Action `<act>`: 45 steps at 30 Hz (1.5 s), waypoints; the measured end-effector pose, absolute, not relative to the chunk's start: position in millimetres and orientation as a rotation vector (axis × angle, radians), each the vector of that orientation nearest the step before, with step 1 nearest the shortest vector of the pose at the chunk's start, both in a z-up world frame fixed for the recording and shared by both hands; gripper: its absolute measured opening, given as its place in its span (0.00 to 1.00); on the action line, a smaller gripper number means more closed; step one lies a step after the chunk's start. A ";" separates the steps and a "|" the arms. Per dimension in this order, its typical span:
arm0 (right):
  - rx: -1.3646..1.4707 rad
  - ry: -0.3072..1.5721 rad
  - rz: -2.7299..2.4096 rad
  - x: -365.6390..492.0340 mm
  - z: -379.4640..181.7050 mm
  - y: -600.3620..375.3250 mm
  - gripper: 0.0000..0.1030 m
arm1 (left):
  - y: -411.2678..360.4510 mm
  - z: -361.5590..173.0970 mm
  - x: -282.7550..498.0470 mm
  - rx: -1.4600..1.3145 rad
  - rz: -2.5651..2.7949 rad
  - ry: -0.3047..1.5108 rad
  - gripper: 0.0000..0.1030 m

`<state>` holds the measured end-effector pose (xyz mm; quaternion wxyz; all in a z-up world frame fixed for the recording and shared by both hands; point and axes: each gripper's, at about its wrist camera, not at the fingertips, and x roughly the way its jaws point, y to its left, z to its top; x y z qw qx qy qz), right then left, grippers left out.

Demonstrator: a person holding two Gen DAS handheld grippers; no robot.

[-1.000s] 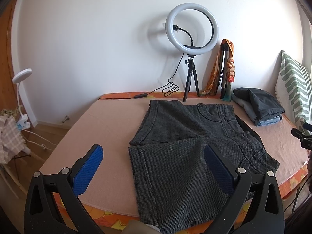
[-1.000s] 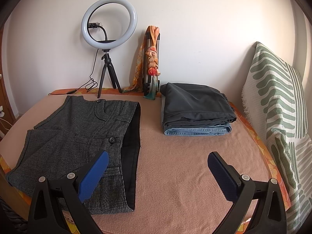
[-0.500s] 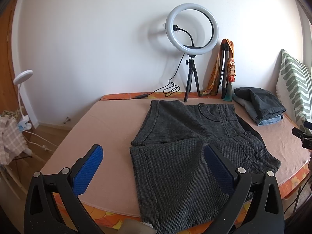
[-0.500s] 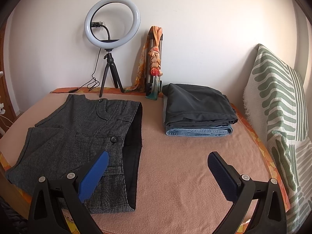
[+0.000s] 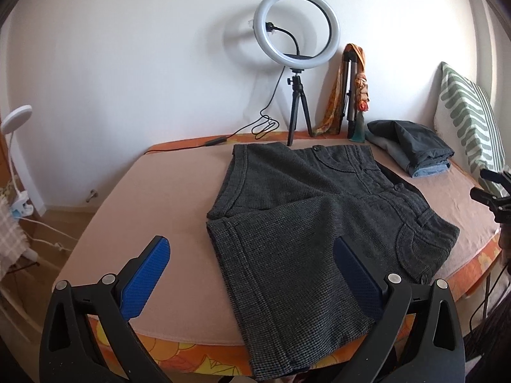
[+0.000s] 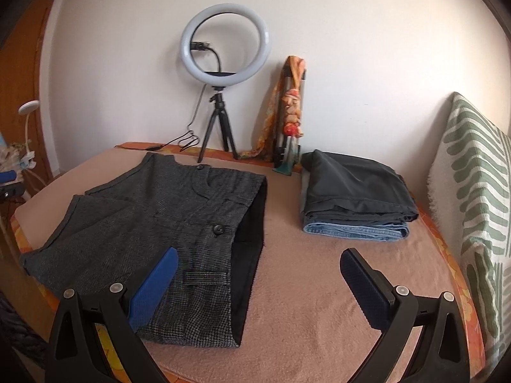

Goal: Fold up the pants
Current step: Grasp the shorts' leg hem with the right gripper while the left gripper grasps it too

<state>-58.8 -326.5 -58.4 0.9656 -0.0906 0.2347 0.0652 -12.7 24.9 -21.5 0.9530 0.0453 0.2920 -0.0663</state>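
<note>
Above bed edge | left gripper [image 5: 252, 282] over pants [image 5: 306, 223], jaws wide, empty | right gripper [image 6: 258, 282] likewise

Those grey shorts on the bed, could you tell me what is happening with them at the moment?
A person holds a gripper in each hand above the bed, ready to fold the grey shorts. The shorts lie spread flat, one leg hanging over the near edge. The left gripper and the right gripper are both open and hold nothing, so no fold has begun. A stack of folded clothes sits to the right, beside a striped pillow.
</note>
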 end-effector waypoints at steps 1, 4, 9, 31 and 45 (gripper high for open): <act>-0.207 0.490 0.157 -58.0 -62.6 -322.0 1.00 | 24.1 -23.6 -13.8 0.114 -0.150 0.600 0.93; -0.278 0.537 0.239 -56.0 -75.8 -308.8 0.98 | 17.3 -31.3 -18.8 0.191 -0.224 0.650 0.84; -0.408 0.591 0.418 -66.2 -95.3 -284.7 0.89 | -2.3 -45.6 -36.8 0.341 -0.363 0.727 0.76; -0.799 0.669 0.480 -63.3 -159.4 -239.0 0.64 | -19.1 -92.9 -60.1 0.633 -0.514 0.863 0.65; -0.738 0.634 0.476 -55.3 -126.8 -232.1 0.16 | -18.6 -103.5 -44.4 0.633 -0.564 0.899 0.26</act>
